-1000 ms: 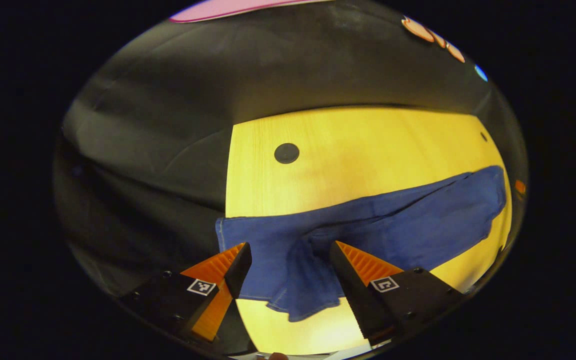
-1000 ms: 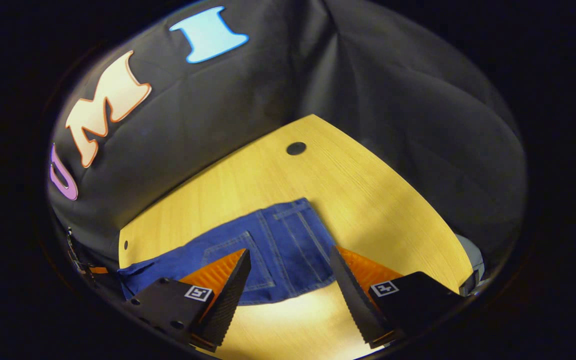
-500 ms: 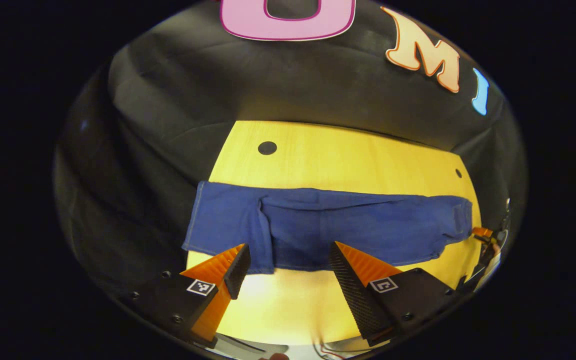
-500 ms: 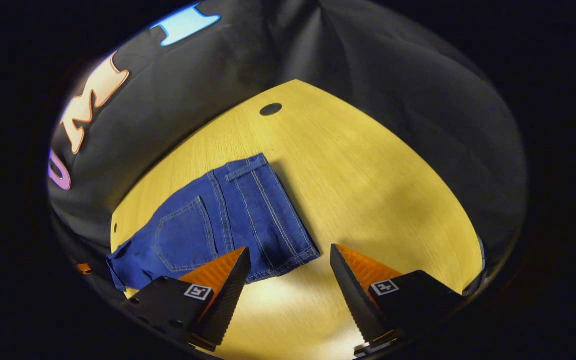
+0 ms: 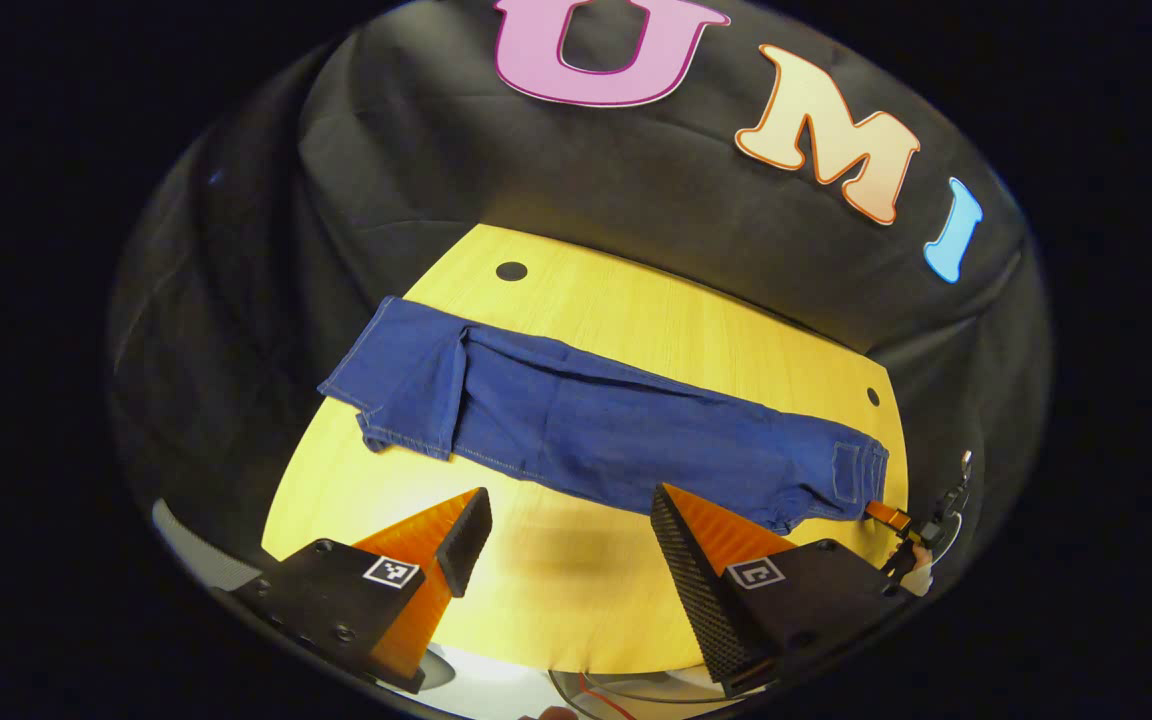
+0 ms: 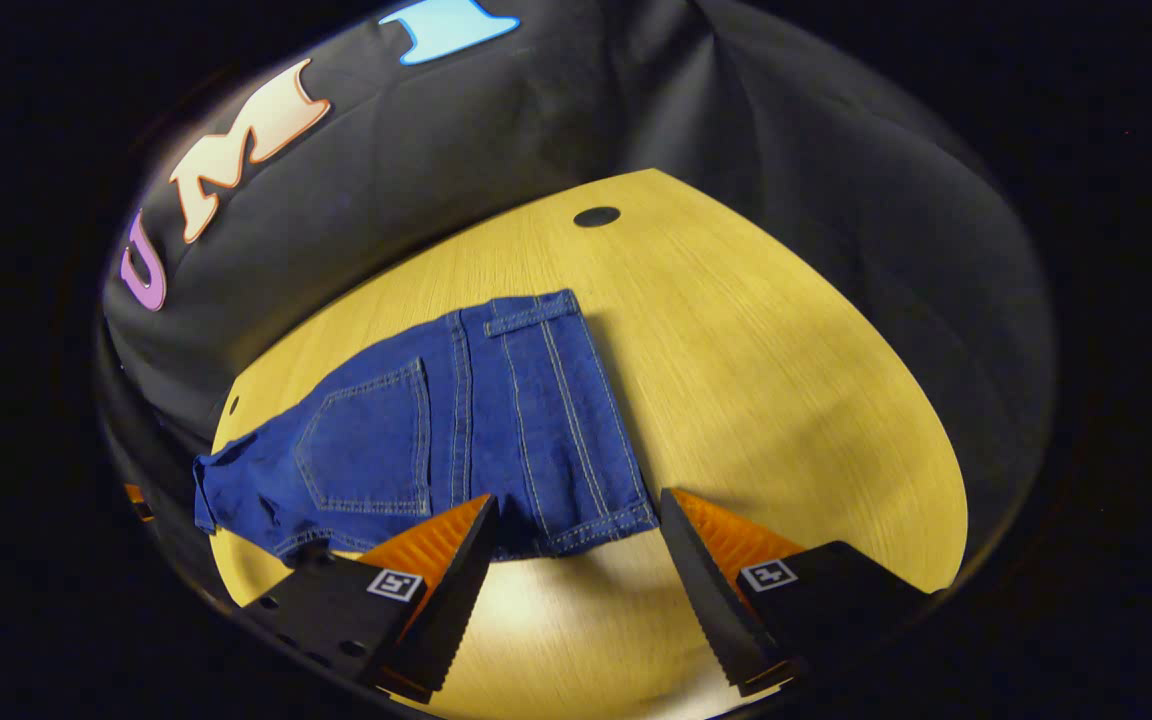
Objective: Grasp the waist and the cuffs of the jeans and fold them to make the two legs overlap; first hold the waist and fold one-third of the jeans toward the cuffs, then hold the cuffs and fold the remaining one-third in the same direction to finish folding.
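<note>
Left gripper (image 5: pixel 561 530): wide open, holding nothing, up above the near side of the bench (image 5: pixel 556 610).
Right gripper (image 6: pixel 576 545): wide open too, holding nothing, just beside the waist end of the jeans (image 6: pixel 456 420).
Jeans: one pair, lying flat in a long strip across the bench, the two legs already one on top of the other.
Waist: the end near the right gripper, with a back pocket (image 6: pixel 371 440) facing up.
Cuffs (image 5: pixel 391 380): the far end from the waist, a bit bunched and turned over.
How the jeans feel: I think soft and floppy, a little heavy, not slippery, not easy to break.
Where to grab: I think the waist edge first, pinched at its corners.
Holes (image 5: pixel 511 270): two dark round ones in the bench, past the jeans.
Count: two grippers, one pair of jeans, one bench.
</note>
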A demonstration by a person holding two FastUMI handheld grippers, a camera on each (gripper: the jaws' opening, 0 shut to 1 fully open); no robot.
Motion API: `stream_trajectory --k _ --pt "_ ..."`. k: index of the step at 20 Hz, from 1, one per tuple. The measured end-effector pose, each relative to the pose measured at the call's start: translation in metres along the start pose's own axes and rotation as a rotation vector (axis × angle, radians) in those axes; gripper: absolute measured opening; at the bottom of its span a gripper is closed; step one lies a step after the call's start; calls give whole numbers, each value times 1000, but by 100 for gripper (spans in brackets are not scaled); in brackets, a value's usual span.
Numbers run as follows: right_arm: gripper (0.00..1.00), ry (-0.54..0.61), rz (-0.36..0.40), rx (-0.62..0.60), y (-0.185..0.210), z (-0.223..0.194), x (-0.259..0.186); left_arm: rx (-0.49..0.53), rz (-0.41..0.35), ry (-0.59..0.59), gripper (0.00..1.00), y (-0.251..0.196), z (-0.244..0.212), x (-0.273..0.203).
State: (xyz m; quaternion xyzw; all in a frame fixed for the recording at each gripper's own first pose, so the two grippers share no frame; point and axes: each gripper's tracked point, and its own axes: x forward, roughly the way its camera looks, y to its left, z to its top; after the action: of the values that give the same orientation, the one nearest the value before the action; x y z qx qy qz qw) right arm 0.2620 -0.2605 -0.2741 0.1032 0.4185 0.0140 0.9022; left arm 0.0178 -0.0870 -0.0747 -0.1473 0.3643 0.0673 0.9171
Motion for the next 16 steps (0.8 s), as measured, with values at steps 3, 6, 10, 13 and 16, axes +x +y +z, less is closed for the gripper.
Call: stream_trajectory --k 3,6,10,13,16 --pt "99 5 5 -29 1 -2 2 -69 -25 -2 95 -21 -20 -11" --pt "92 -7 -16 -56 0 -2 4 -97 -17 0 96 -24 -33 -15" --pt "63 -29 12 -130 16 -6 12 -143 -31 -7 96 -28 -37 -16" --pt "41 -37 -3 -161 19 -7 10 -161 -30 -6 95 -25 -41 -18" --pt "29 -18 -15 -84 19 -7 11 -186 -35 -5 95 -19 -46 -18"
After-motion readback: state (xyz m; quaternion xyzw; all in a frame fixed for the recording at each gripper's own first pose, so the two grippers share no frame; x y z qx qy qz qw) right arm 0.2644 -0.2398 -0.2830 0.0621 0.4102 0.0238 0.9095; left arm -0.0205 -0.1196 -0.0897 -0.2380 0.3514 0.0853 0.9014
